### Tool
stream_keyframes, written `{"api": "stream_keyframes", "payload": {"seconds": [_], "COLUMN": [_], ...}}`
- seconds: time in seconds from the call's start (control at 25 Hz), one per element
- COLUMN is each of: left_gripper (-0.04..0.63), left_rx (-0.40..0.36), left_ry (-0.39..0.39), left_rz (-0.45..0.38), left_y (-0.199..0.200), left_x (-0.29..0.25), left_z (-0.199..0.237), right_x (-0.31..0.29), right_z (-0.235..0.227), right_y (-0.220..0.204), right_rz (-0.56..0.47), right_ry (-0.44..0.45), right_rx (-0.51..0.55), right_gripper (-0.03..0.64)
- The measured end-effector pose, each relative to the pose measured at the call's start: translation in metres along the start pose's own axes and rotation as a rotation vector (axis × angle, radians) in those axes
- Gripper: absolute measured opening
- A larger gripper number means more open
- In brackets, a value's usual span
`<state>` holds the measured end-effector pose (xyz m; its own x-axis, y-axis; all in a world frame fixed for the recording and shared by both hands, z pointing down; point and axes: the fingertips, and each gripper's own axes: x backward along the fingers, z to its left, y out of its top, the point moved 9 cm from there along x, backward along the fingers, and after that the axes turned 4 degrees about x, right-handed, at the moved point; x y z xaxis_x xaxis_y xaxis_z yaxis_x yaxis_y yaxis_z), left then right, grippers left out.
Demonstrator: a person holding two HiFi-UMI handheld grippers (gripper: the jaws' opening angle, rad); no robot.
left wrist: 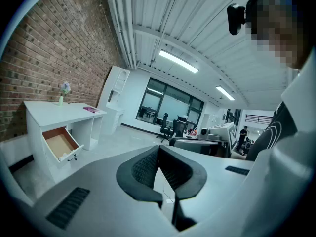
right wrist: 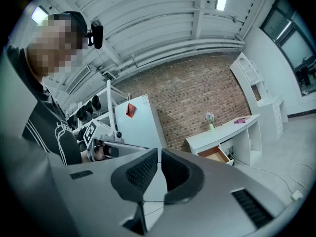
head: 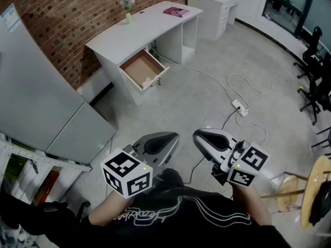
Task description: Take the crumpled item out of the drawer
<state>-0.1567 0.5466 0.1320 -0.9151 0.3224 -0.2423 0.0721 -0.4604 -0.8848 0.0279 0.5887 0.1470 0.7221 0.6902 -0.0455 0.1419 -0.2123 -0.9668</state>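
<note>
Hovering well apart from the open drawer [head: 140, 69] of the desk [head: 135, 30]; left gripper [head: 169, 139] and right gripper [head: 203, 136] both closed, empty.

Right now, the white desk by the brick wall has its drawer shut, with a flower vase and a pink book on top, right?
No: the drawer is pulled open, as the head view shows. The desk does stand by the brick wall, with the flower vase and pink book on top.
</note>
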Motion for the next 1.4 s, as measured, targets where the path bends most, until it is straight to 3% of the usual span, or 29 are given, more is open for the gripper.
{"api": "stream_keyframes", "payload": {"seconds": [0.24, 0.52, 0.96, 1.2, 1.4], "left_gripper": [0.021, 0.021, 0.023, 0.023, 0.023], "left_rx": [0.017, 0.045, 0.078, 0.162, 0.155], "left_ry": [0.007, -0.002, 0.006, 0.057, 0.12], "left_rz": [-0.004, 0.002, 0.076, 0.115, 0.111], "left_y": [0.0, -0.001, 0.07, 0.091, 0.092], "left_x": [-0.009, -0.043, -0.147, -0.192, -0.215], "left_z": [0.027, 0.092, 0.263, 0.371, 0.425], "right_x": [-0.017, -0.056, -0.188, -0.271, -0.315], "right_z": [-0.018, -0.073, -0.246, -0.337, -0.387], "right_y": [-0.004, -0.024, 0.004, 0.004, -0.012], "right_rz": [0.011, 0.033, 0.164, 0.251, 0.264], "right_ry": [-0.008, -0.025, 0.005, 0.046, 0.077], "right_rx": [0.002, -0.033, -0.109, -0.15, -0.172], "right_gripper": [0.055, 0.055, 0.055, 0.055, 0.055]}}
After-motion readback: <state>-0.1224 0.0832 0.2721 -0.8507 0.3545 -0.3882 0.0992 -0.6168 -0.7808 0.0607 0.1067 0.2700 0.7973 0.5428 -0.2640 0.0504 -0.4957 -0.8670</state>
